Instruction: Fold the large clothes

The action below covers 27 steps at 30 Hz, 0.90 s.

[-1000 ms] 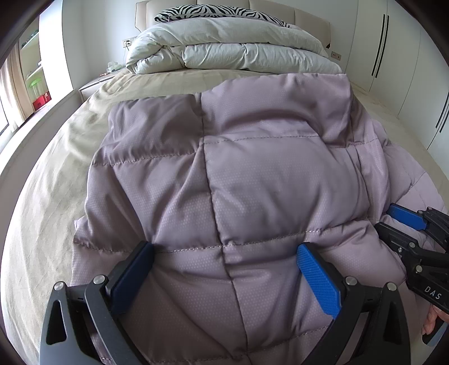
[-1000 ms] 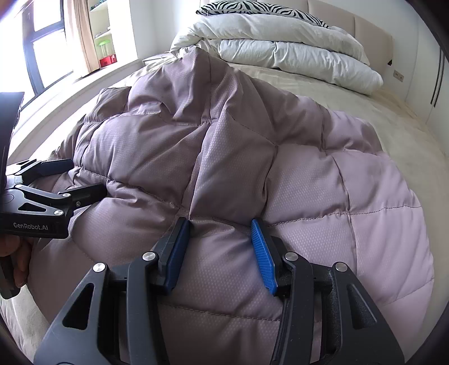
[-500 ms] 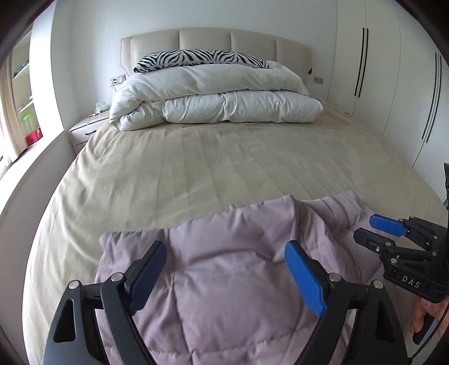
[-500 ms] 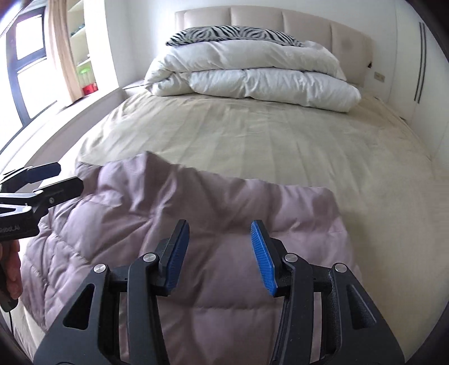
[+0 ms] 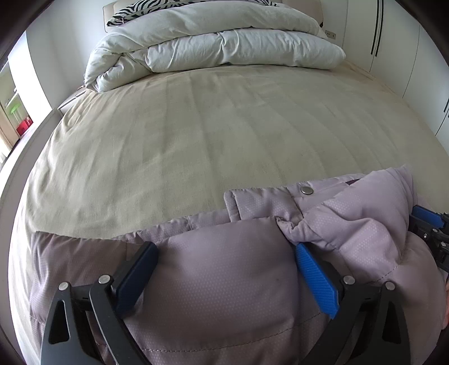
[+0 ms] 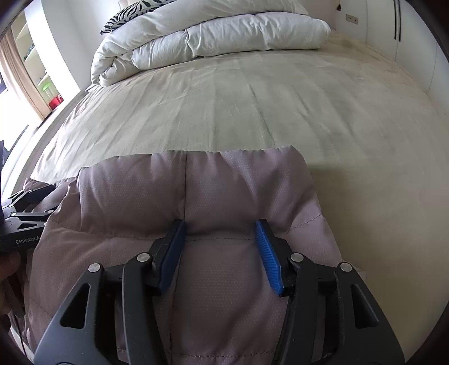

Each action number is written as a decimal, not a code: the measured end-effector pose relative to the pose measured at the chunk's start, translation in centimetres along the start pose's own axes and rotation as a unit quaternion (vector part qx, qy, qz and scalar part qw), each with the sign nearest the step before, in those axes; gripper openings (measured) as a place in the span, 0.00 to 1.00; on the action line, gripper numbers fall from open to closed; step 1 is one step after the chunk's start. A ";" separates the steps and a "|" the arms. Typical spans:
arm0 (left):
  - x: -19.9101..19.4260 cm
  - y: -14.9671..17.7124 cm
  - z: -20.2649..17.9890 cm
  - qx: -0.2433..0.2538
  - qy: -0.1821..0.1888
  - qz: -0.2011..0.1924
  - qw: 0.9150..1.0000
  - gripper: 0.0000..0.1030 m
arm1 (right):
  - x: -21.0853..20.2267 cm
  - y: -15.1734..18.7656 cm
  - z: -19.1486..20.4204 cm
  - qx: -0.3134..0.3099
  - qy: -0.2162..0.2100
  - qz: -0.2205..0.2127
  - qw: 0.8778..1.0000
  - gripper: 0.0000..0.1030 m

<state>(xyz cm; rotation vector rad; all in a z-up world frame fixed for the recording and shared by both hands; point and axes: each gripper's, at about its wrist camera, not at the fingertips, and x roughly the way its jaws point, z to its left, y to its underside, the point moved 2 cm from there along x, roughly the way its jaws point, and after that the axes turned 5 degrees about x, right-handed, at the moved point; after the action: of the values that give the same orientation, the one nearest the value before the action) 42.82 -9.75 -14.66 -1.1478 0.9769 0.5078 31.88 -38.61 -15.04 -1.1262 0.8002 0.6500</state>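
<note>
A mauve quilted puffer jacket (image 5: 224,269) lies folded at the near edge of the bed; it also shows in the right wrist view (image 6: 230,191). A metal snap (image 5: 307,190) sits on its far edge. My left gripper (image 5: 224,255) is open wide, its blue pads (image 5: 314,272) pressed down into the puffy fabric. My right gripper (image 6: 220,241) is also open, with a bulge of jacket between its pads (image 6: 266,252). The right gripper shows at the right edge of the left wrist view (image 5: 429,224), the left gripper at the left edge of the right wrist view (image 6: 25,221).
The beige bedsheet (image 5: 210,134) stretches beyond the jacket. A folded white duvet (image 5: 213,47) and a zebra pillow (image 5: 132,8) lie at the headboard. White wardrobes (image 5: 393,42) stand on the right, a window side with a red item (image 5: 23,127) on the left.
The jacket, raised up in front of both cameras a second ago, has come down onto the bed in a folded stack. Both grippers have moved forward and down onto it.
</note>
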 end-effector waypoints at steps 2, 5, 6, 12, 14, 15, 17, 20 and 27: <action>0.2 0.3 0.1 -0.004 0.003 -0.003 1.000 0.99 | 0.4 0.1 -0.2 0.006 -0.008 0.000 1.000 0.50; 0.4 0.5 0.1 -0.010 0.008 -0.006 1.000 0.99 | 0.8 0.4 -1.0 0.024 -0.031 0.000 0.999 0.51; 0.5 0.5 0.0 -0.011 0.007 -0.005 1.000 0.99 | 1.0 0.4 -1.0 0.028 -0.035 -0.002 0.999 0.51; -2.6 1.2 0.8 -0.028 0.018 0.002 0.999 0.95 | 0.4 0.5 -0.7 0.023 -0.035 -0.007 0.999 0.51; -5.9 2.6 1.6 -0.027 0.017 -0.016 0.999 0.93 | -1.7 0.9 -0.7 0.024 -0.033 -0.013 0.999 0.51; -7.7 3.7 2.1 -0.031 0.013 -0.030 0.999 0.93 | -3.4 1.3 -0.6 0.023 -0.039 -0.029 0.999 0.51; -10.6 6.2 3.0 -0.038 0.004 -0.046 0.998 0.93 | -7.0 2.6 0.3 0.011 -0.070 -0.058 0.996 0.51; -12.6 10.3 3.7 -0.050 0.003 -0.041 0.998 0.93 | -11.4 5.4 2.9 -0.025 -0.091 -0.074 0.993 0.51; -11.7 14.3 3.5 -0.040 -0.023 -0.035 0.998 0.98 | -11.2 11.3 8.5 -0.112 -0.045 -0.052 0.991 0.54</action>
<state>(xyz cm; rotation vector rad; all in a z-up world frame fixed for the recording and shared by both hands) 27.12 0.26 -11.91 -1.2317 0.8804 0.5184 18.45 -27.71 -9.92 -1.3229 0.5979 0.7103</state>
